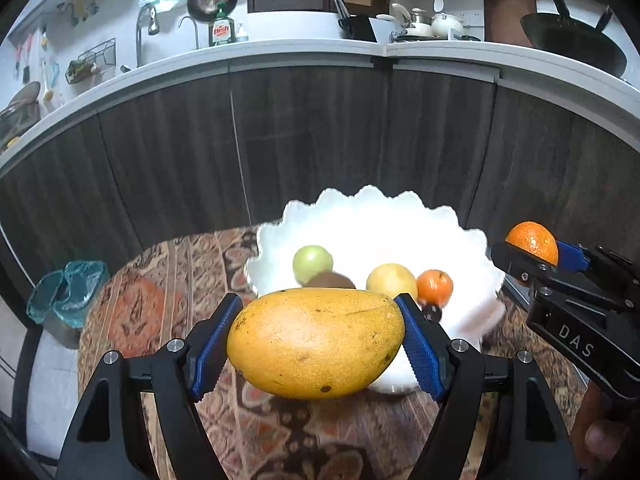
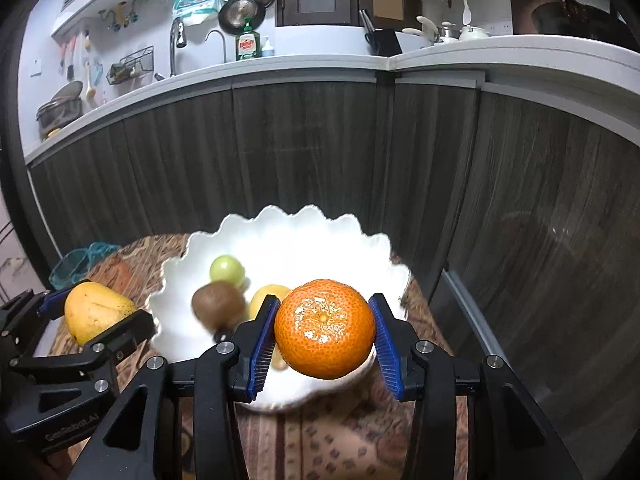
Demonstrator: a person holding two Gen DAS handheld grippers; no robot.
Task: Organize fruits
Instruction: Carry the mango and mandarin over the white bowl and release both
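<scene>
A mango (image 1: 316, 342) is clamped between the blue pads of the left gripper (image 1: 320, 344), its long axis lying crosswise from pad to pad and roughly level, with the narrower end turned toward the right pad; it is held above the near rim of a white scalloped bowl (image 1: 460, 232). A tangerine (image 2: 325, 327) is clamped between the pads of the right gripper (image 2: 326, 330), its stem dimple turned toward the camera, above the bowl's near right rim. Inside the bowl, one green round fruit (image 1: 313, 263), one brown kiwi (image 2: 218, 305), one yellow fruit (image 1: 391, 280) and one second, smaller orange fruit (image 1: 435, 286) can be counted, along with a small dark round fruit (image 1: 432, 313) that is mostly hidden. In all, two orange fruits and one mango are seen. The bowl is set on a round table covered by a patterned brown and orange cloth (image 1: 168, 280). Behind the table, dark wood-grain cabinet fronts (image 2: 304, 152) are topped by a white counter (image 2: 312, 64), on which a tap (image 2: 176, 40) and a green bottle of dish soap (image 2: 248, 44) are seen. A dark pan (image 1: 572, 40) is seen at the counter's right end.
</scene>
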